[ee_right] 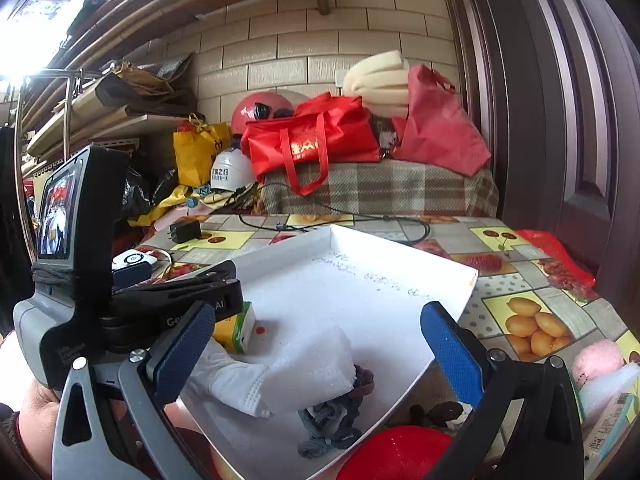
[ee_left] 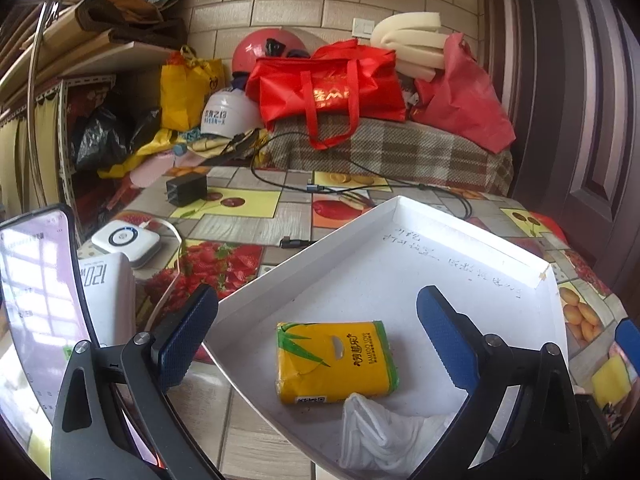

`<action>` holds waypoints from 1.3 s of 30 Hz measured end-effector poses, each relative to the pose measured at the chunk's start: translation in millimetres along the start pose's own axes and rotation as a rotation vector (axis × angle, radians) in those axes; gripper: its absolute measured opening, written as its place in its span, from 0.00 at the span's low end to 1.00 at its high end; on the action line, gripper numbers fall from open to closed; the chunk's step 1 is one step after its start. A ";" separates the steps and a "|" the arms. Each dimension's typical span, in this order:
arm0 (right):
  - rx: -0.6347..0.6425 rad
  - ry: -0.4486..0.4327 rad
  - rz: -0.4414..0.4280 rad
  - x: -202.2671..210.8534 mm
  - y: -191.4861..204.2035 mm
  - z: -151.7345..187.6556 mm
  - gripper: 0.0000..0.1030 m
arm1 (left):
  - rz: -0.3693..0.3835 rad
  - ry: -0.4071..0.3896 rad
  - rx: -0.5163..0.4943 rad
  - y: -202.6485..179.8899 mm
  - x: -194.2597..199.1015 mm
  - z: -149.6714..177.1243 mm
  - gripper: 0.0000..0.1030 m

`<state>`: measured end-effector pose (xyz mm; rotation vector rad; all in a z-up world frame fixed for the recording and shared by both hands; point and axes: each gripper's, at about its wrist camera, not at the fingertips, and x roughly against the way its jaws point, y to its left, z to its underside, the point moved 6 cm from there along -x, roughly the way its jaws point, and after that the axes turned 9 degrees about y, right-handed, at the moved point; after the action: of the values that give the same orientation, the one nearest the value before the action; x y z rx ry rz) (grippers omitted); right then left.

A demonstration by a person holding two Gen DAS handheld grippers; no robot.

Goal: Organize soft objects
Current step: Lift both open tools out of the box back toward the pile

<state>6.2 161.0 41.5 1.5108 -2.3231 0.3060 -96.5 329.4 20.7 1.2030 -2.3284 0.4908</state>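
Observation:
A shallow white box (ee_left: 472,248) lies on the fruit-print tablecloth. In it are a yellow tissue pack (ee_left: 336,360) and a crumpled white face mask (ee_left: 380,436). My left gripper (ee_left: 316,340) stands open over the box, its blue pads either side of the tissue pack and clear of it. In the right wrist view the box (ee_right: 400,264) also holds a white foam block (ee_right: 312,360), the mask (ee_right: 236,384) and a grey-purple knitted piece (ee_right: 340,412). My right gripper (ee_right: 318,348) is open above the foam, touching nothing. A pink pompom (ee_right: 596,360) lies outside the box on the right.
A mounted phone (ee_left: 36,320), a white power bank (ee_left: 108,280), a black charger (ee_left: 186,188) and cables (ee_left: 360,188) lie left of and behind the box. Red bags (ee_left: 332,88) and helmets are piled at the wall. A red object (ee_right: 396,452) sits by the box's near edge.

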 end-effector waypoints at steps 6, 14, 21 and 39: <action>0.019 -0.020 0.010 14.0 1.0 5.0 1.00 | 0.016 -0.039 -0.026 -5.5 10.3 1.4 0.98; 0.052 0.010 -0.020 45.1 -13.6 23.1 1.00 | 0.109 -0.046 -0.089 -23.9 31.4 15.5 0.98; 0.073 0.003 0.064 103.9 -79.7 42.2 1.00 | 0.249 -0.050 -0.263 -73.0 56.3 35.1 0.98; -0.083 0.314 0.038 93.2 -187.4 74.5 0.99 | 0.633 0.090 -0.647 -205.3 126.3 115.9 0.97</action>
<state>130.0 -20.6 9.0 1.2780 -2.0917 0.4191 -18.3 73.7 15.2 0.1387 -2.4638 -0.0355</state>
